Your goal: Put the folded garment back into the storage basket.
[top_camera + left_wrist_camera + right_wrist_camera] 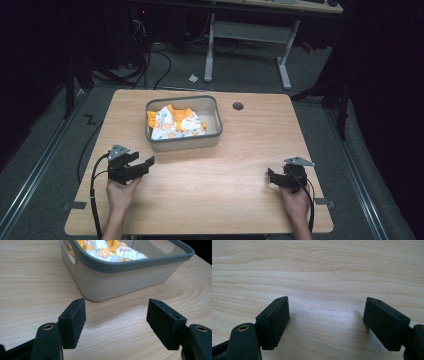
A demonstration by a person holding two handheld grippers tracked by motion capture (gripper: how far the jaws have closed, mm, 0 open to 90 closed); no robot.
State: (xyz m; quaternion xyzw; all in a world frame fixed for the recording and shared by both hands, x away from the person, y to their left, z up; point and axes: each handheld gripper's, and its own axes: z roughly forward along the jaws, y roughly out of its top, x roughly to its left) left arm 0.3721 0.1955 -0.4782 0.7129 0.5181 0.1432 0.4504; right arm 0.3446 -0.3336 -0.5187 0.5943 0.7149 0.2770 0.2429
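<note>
A grey bin (183,140) with a dark rim stands at the back middle of the wooden table (220,170). Inside it lies a crumpled white and orange cloth (176,123). My left gripper (145,162) rests low over the table's front left, pointing toward the bin (120,282), jaws open with nothing between them. The cloth (110,251) shows over the bin's rim in the left gripper view. At the front right my right gripper (270,176) sits open over bare wood (324,277), its jaws wide apart and empty.
A round cable hole (238,106) lies in the table right of the bin. Beyond the table stands a white desk frame (250,35) with cables on the grey floor. Dark curtains close both sides.
</note>
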